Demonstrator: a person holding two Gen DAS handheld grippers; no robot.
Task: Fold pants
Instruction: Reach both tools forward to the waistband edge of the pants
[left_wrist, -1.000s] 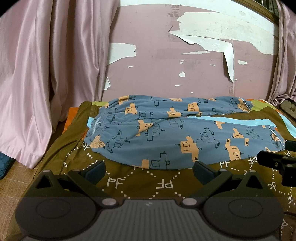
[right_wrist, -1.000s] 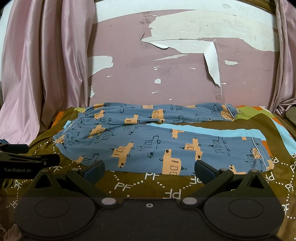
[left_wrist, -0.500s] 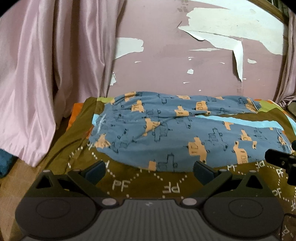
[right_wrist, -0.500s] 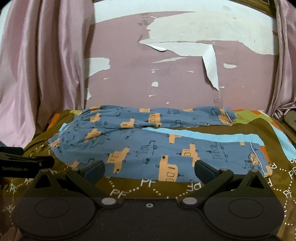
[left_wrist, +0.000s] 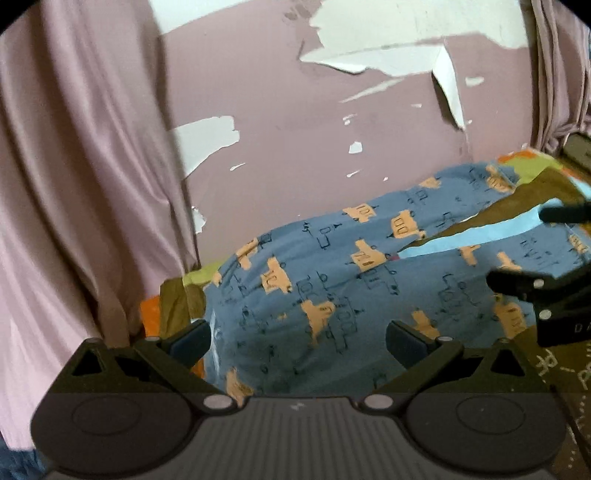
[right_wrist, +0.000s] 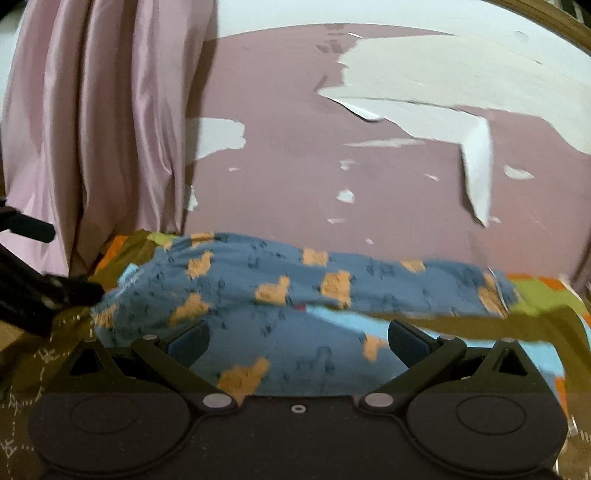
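Observation:
Blue pants (left_wrist: 332, 288) with orange car prints lie spread on the bed, waistband to the left, two legs running right; they also show in the right wrist view (right_wrist: 280, 295). My left gripper (left_wrist: 297, 339) is open, just above the waistband end of the pants. My right gripper (right_wrist: 297, 339) is open, low over the near leg close to the crotch. The right gripper shows at the right edge of the left wrist view (left_wrist: 535, 291). The left gripper shows at the left edge of the right wrist view (right_wrist: 44, 295). Neither holds cloth.
The bed has a brown cover (right_wrist: 480, 325) with white dotted lettering and green, orange and light-blue patches. A pink curtain (left_wrist: 81, 184) hangs at the left. A pink wall with peeling paint (right_wrist: 369, 166) stands right behind the bed.
Both grippers have moved forward and leftward, down close over the pants. The left one now sits over the waistband, the right one over the near leg. Both stay open.

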